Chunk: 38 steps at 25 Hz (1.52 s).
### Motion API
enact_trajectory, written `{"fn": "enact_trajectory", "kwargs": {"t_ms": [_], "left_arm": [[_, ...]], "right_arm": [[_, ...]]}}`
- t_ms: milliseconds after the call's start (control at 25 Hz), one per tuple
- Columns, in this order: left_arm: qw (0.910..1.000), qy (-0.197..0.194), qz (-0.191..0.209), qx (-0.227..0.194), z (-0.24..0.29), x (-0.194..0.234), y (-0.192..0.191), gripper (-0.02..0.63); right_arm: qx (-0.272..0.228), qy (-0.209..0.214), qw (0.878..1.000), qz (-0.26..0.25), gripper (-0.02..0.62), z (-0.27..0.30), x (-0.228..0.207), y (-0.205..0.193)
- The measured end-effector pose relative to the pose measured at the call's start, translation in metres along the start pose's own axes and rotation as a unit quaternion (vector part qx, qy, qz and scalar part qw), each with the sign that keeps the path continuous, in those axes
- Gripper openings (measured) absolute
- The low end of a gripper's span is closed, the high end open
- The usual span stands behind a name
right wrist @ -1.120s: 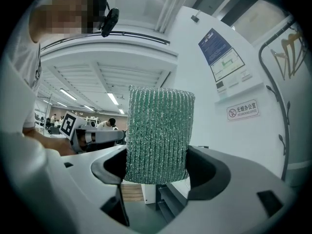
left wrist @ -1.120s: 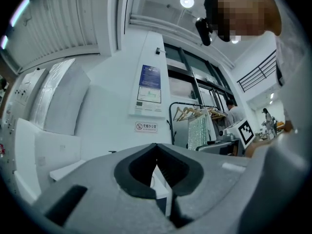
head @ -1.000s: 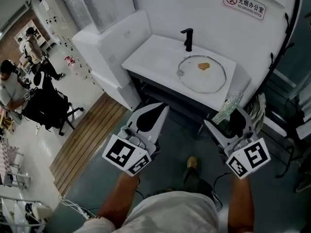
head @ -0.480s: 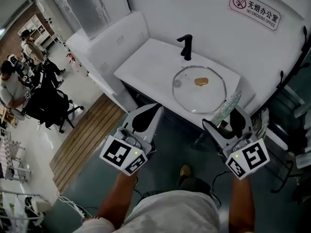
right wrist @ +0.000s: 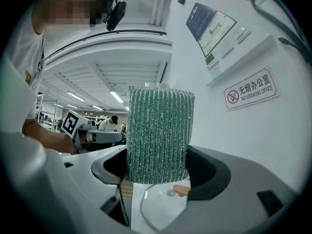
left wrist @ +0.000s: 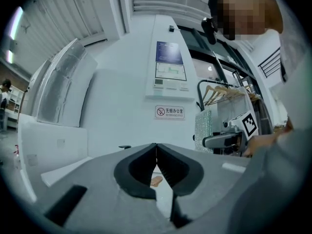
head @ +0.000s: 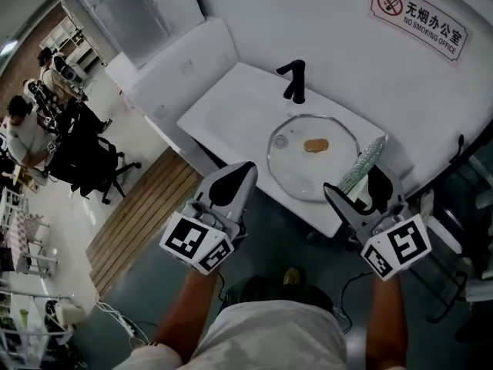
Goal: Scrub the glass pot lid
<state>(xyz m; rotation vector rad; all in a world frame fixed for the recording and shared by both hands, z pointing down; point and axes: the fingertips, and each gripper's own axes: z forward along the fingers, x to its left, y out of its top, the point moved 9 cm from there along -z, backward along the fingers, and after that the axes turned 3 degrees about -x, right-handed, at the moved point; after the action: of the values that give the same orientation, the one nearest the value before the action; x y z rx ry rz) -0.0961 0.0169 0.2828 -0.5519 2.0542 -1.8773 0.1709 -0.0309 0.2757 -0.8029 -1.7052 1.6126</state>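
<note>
Approach was in hand: the lid (head: 312, 156) lay flat on the bench (head: 223, 106), ahead of both grippers. The right gripper (head: 354, 185) had its jaws clamped on a green scrubber (head: 362, 164). The left gripper (head: 248, 168) had its jaws fully closed, empty. Next, the scrubber probably needed lowering onto the glass.

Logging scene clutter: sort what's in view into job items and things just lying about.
Job: glass pot lid; green scrub pad, clamped in the right gripper.
Just there: black faucet; no-smoking sign; office chair.
</note>
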Motion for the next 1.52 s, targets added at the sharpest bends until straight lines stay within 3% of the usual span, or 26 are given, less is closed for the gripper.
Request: {"fn": "enact_trajectory", "kwargs": {"t_ms": [560, 1040, 1320, 1520], "left_arm": [[0.9992, -0.006, 0.003, 0.038, 0.053, 0.036, -0.025, 0.017], [0.9945, -0.025, -0.029, 0.097, 0.090, 0.097, -0.059, 0.018], [0.9862, -0.042, -0.052, 0.151, 0.107, 0.128, -0.086, 0.031], [0.9785, -0.065, -0.073, 0.182, 0.118, 0.140, -0.103, 0.126]], "right_arm": [[0.015, -0.013, 1.000, 0.003, 0.348, 0.038, -0.041, -0.012], [0.074, -0.023, 0.996, -0.038, 0.348, 0.101, -0.055, -0.016], [0.136, -0.005, 0.986, -0.094, 0.348, 0.142, -0.055, -0.020], [0.194, 0.012, 0.971, -0.141, 0.348, 0.169, -0.055, -0.026]]}}
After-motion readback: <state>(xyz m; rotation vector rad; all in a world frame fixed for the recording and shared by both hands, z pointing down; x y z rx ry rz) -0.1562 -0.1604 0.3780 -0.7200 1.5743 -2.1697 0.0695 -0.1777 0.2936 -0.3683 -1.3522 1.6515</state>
